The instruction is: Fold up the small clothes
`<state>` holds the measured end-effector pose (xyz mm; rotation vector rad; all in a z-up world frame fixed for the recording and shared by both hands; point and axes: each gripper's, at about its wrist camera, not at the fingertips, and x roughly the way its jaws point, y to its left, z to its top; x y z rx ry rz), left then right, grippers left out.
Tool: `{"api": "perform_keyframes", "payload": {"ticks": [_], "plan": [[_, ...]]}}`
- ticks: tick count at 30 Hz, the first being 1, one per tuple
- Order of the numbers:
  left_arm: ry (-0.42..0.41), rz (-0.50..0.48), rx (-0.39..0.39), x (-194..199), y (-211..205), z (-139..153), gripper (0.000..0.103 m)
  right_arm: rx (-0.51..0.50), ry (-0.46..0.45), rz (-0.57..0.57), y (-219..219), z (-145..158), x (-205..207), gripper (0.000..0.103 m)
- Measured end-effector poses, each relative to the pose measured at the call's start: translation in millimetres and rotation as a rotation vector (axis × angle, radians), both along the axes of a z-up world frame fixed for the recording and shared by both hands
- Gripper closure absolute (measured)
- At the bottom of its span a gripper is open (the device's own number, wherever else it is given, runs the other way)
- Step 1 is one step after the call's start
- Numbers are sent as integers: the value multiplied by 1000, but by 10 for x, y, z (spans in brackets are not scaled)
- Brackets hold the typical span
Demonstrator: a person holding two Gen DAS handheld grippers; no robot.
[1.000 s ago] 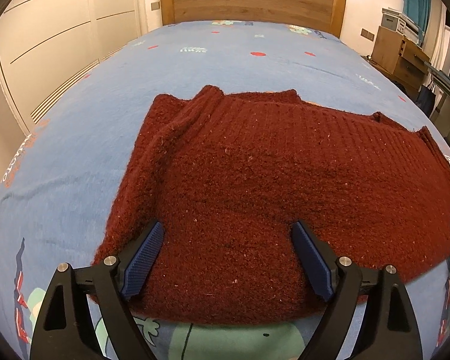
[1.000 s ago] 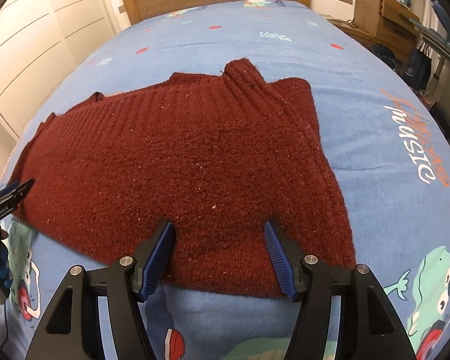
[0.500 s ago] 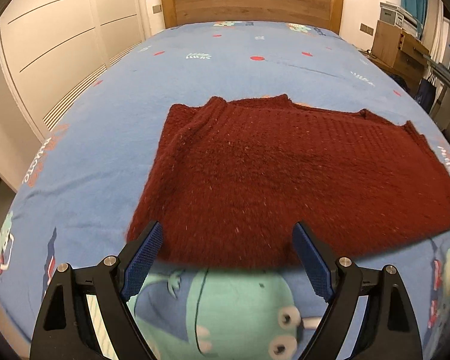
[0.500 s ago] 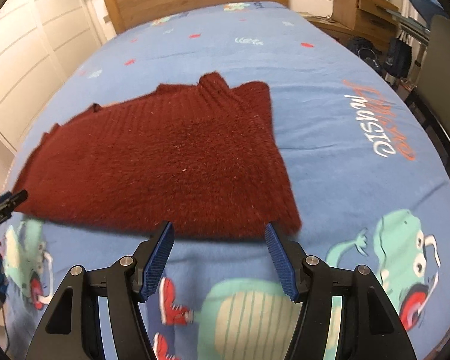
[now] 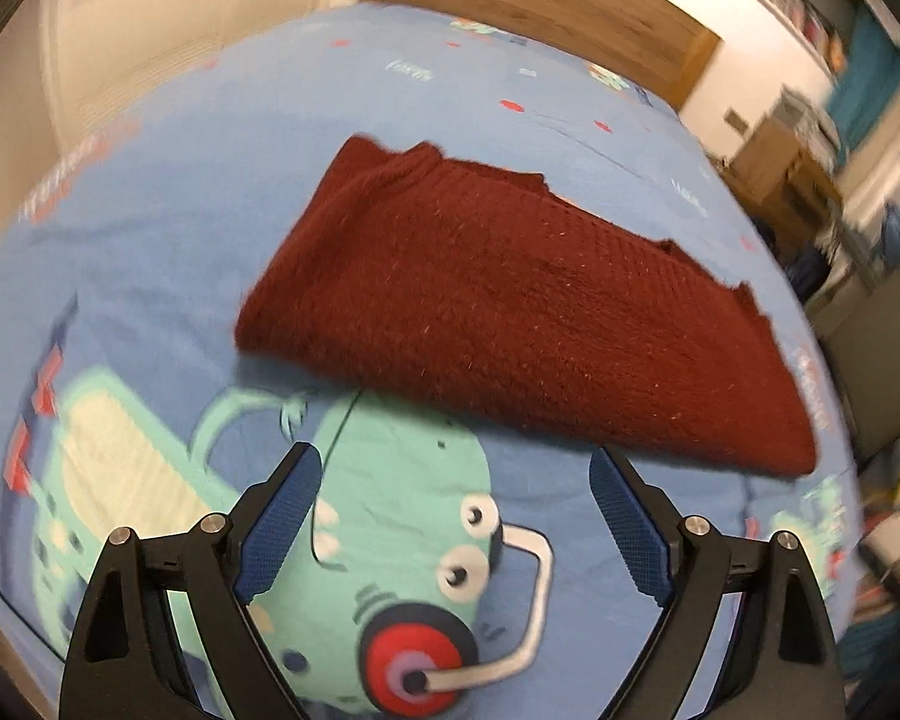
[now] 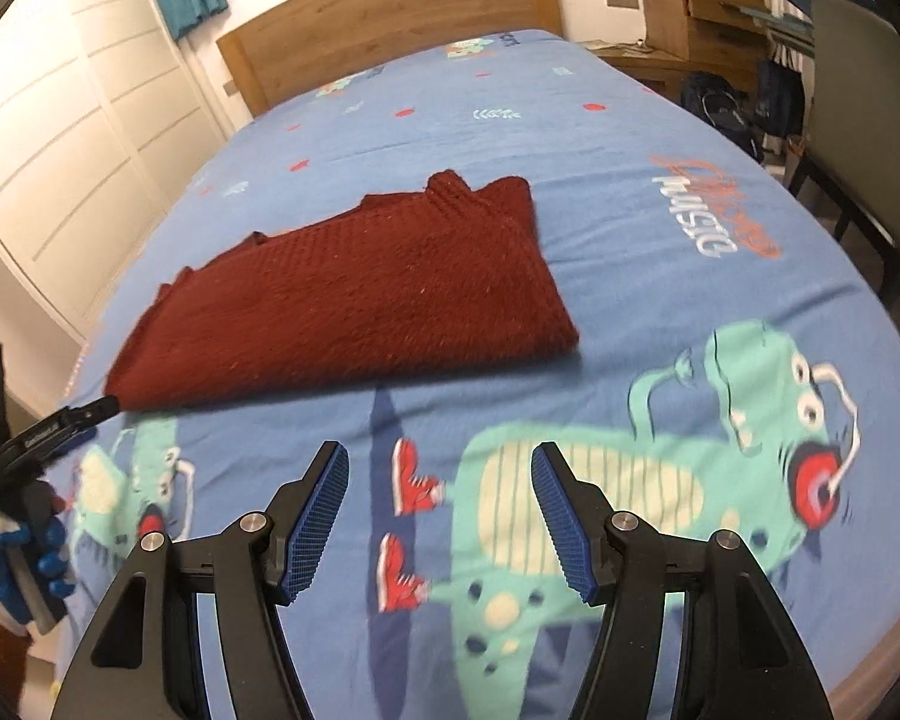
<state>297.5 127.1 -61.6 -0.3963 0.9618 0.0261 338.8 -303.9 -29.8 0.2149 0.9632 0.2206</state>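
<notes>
A dark red knitted sweater lies folded into a flat band across the blue bedspread, also seen in the right wrist view as the sweater. My left gripper hovers just short of the sweater's near edge, its jaws opening, with only the bedspread's cartoon print between them. My right gripper stands open over the printed bedspread, well back from the sweater, holding nothing. In the right wrist view the left gripper shows at the far left, held by a gloved hand, its tip near the sweater's left corner.
The blue bedspread with cartoon prints covers the bed. A wooden headboard stands at the far end, white wardrobe doors to the left, a wooden cabinet and a chair to the right.
Both grippers have drawn back and risen from the sweater's near edge. One second ago their fingers stood over the sweater; now they are over bare bedspread. The left view has rolled.
</notes>
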Motion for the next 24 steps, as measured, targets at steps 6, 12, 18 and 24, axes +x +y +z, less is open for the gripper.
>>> {"api": "perform_keyframes", "payload": {"ticks": [6,12,18,24], "plan": [[42,130,-215,-89,398,-216,14,71,15,-5,29,-26,-331,38],[24,229,-376,-47,661,-393,14,76,40,29,123,-81,-512,38],[-35,293,-475,144,760,-587,15,64,62,49,121,-127,-501,38],[-128,353,-594,464,937,-672,15,77,69,56,101,-164,-360,38]]}}
